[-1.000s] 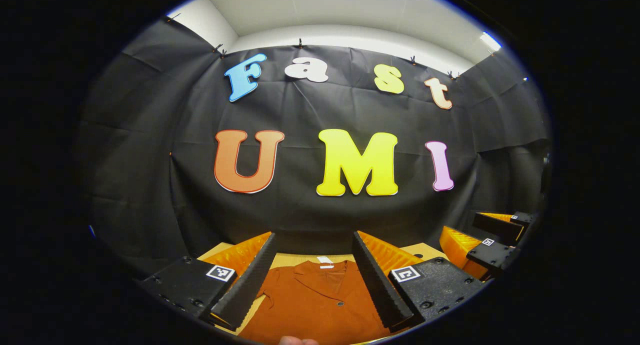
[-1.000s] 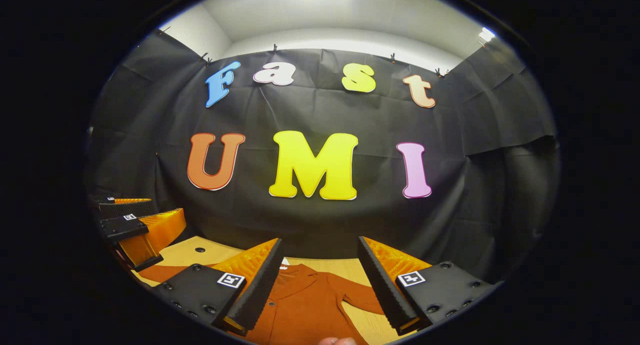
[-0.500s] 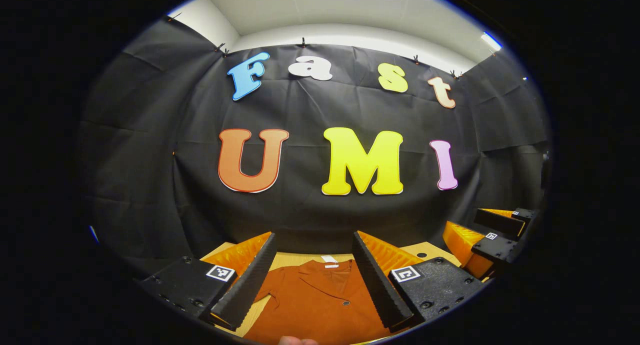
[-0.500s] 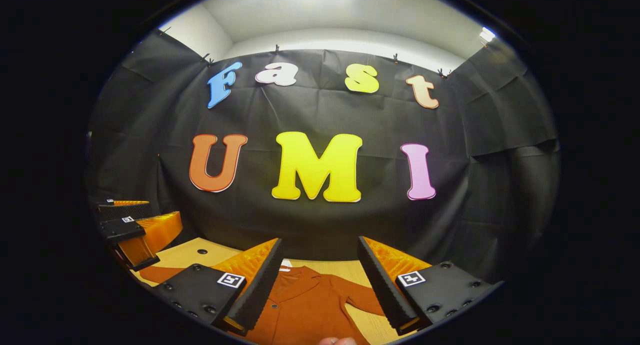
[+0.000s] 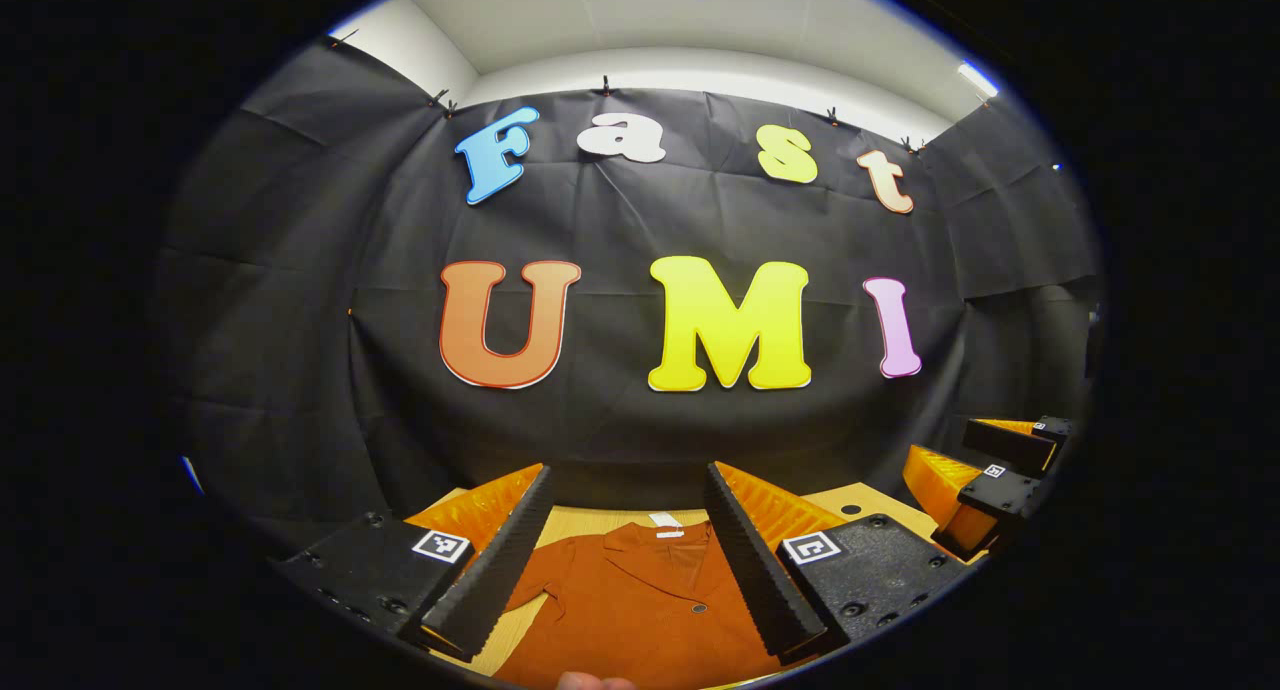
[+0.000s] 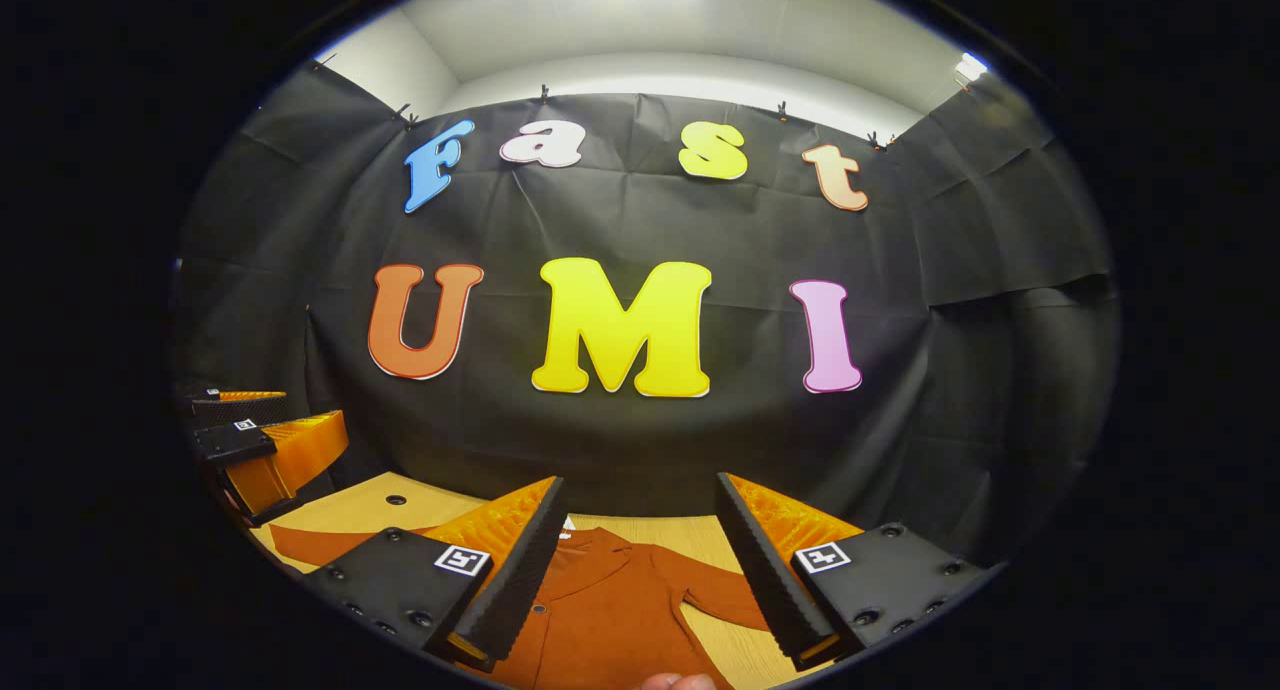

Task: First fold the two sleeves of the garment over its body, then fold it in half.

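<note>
A rust-orange button shirt (image 5: 640, 600) lies flat on a wooden table (image 5: 590, 518), collar towards the booth wall. My left gripper (image 5: 628, 475) hovers open above its chest, nothing between the fingers. In the right gripper view the shirt (image 6: 610, 610) shows one sleeve (image 6: 725, 595) spread out to the right and the other sleeve (image 6: 300, 542) stretched out to the left. My right gripper (image 6: 640, 482) is open too, held over the shirt's collar side and touching nothing. Each gripper appears at the edge of the other's view: the right gripper (image 5: 985, 465) and the left gripper (image 6: 250, 435).
The black cloth wall (image 5: 640, 430) stands close behind the table's far edge. Small dark holes (image 6: 396, 499) dot the tabletop. A fingertip (image 6: 675, 682) of the person's hand shows at the bottom edge.
Both grippers stay open and high over the shirt, drifting only slightly. In the left gripper view the right gripper has slid a little further right. The shirt has not moved.
</note>
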### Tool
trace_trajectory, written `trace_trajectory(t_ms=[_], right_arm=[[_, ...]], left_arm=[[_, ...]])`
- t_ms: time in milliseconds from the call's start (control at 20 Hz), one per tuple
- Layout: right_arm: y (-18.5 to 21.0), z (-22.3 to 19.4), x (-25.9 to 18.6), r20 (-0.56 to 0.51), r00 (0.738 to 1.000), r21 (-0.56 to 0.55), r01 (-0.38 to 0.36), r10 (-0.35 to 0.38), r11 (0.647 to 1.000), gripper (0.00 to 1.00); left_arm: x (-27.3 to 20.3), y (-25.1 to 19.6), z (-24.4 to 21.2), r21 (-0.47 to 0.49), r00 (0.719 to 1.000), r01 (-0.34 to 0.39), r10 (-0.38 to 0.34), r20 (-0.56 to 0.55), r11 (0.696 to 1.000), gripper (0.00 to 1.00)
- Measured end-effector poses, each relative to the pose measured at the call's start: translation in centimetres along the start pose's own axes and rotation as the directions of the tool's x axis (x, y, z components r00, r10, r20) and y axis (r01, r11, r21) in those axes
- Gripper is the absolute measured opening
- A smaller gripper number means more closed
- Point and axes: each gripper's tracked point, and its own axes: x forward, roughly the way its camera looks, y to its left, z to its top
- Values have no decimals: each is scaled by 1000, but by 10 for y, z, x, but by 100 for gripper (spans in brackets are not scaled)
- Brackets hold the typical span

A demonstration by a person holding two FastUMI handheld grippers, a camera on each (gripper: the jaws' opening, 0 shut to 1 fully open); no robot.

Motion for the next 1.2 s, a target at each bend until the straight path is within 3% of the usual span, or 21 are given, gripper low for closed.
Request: trace_trajectory(t_ms=[750,1000,1200], right_arm=[[-16,-16,11,-51,999,42,-1,4,999,93],[-76,-42,13,-103,992,78,75,-67,994,95],[-174,-91,11,-198,962,67,204,-188,977,95]], left_arm=[[8,-13,-13,15,999,23,-23,-28,1000,98],[11,-32,-34,18,995,57,-56,-79,998,100],[16,-63,-49,32,987,112,-108,-122,993,98]])
